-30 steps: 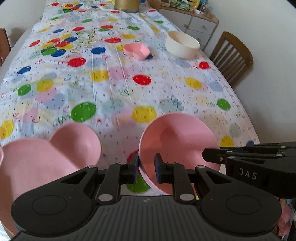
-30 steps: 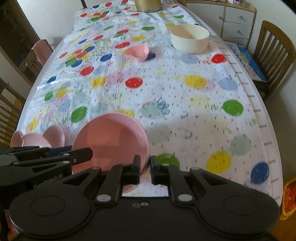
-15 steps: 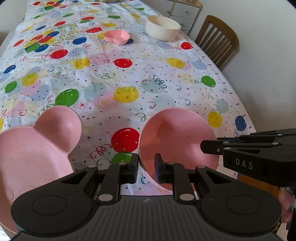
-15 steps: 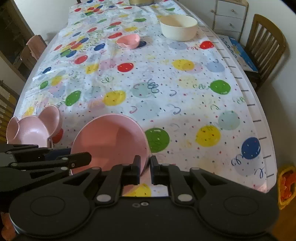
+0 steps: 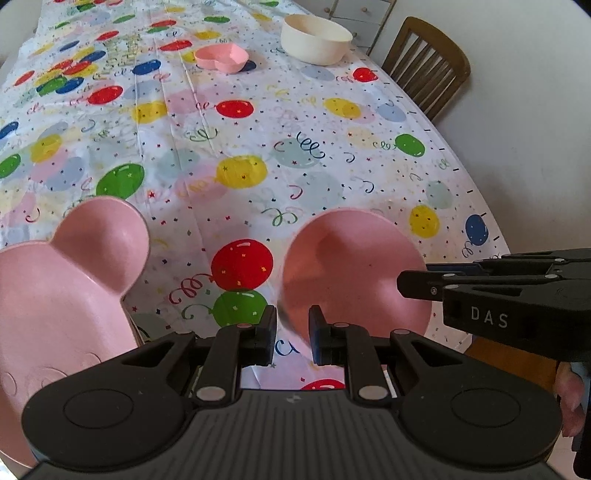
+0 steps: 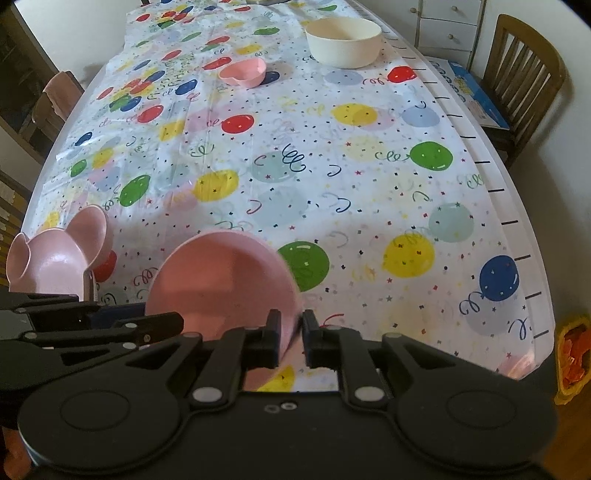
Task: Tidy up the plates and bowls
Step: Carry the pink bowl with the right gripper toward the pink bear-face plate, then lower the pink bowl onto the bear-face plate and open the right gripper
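Observation:
A round pink bowl (image 5: pixel 354 269) is held above the near end of the table, pinched on both rims. My left gripper (image 5: pixel 292 334) is shut on its left rim. My right gripper (image 6: pixel 290 338) is shut on its right rim; the bowl also shows in the right wrist view (image 6: pixel 221 280). A pink bear-shaped plate (image 5: pixel 62 295) is at the near left, also seen in the right wrist view (image 6: pixel 55 254). Far off stand a small pink heart bowl (image 5: pixel 221 57) and a cream bowl (image 5: pixel 314 37).
The table carries a balloon-print cloth (image 5: pixel 295 155). A wooden chair (image 5: pixel 428 66) stands at the right side, with white drawers (image 6: pixel 447 22) behind it. Another chair (image 6: pixel 55 99) is on the left. An orange item (image 6: pixel 574 358) lies on the floor at right.
Both grippers with the pink bowl have drawn back toward the near end of the table and lifted a little. The bear plate now sits further left of the bowl.

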A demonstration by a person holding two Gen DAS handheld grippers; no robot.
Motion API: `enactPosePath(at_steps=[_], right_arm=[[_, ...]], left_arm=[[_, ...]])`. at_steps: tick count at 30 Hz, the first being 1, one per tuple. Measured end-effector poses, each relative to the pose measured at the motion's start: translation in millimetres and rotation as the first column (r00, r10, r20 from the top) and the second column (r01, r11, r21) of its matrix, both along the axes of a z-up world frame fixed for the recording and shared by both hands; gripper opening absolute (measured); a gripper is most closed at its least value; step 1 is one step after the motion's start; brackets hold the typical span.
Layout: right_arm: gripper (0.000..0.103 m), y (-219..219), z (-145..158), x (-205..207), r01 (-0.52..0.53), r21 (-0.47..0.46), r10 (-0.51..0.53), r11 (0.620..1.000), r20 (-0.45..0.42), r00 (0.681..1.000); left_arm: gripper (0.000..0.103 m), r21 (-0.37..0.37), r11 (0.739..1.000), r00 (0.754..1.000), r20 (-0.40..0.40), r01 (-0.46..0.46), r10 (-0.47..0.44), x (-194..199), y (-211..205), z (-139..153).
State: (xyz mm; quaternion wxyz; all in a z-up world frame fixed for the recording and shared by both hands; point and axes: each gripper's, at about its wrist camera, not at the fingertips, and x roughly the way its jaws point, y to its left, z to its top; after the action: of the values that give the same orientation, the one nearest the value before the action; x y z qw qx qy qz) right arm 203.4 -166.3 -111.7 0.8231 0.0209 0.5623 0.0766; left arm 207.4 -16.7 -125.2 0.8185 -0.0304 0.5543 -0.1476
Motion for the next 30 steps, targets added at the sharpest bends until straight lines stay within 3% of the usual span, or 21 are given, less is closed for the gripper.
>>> enactPosePath(at_steps=[7, 20, 26, 30], right_arm=[[0.022, 1, 12, -5, 0.005, -0.008, -0.004, 1.000, 0.028, 1.000], [0.033, 12, 58, -28, -0.014, 0.012, 0.012, 1.000, 0.138, 0.990], [0.045, 18, 78, -44, -0.010, 0.009, 0.008, 1.000, 0.191, 0.982], [0.050, 17, 89, -46, -0.003, 0.000, 0.003, 1.000, 0.224, 0.975]], left_arm=[[0.018, -0.003, 1.000, 0.999, 0.031, -0.011, 0.011, -4, 8, 11], [0.018, -0.052, 0.998, 0.983, 0.186, 0.022, -0.012, -20, 17, 57], [0.033, -0.074, 0.996, 0.968, 0.248, 0.041, -0.022, -24, 17, 76], [0.054, -0.067, 0.997, 0.957, 0.290, 0.026, -0.006, -23, 19, 87]])
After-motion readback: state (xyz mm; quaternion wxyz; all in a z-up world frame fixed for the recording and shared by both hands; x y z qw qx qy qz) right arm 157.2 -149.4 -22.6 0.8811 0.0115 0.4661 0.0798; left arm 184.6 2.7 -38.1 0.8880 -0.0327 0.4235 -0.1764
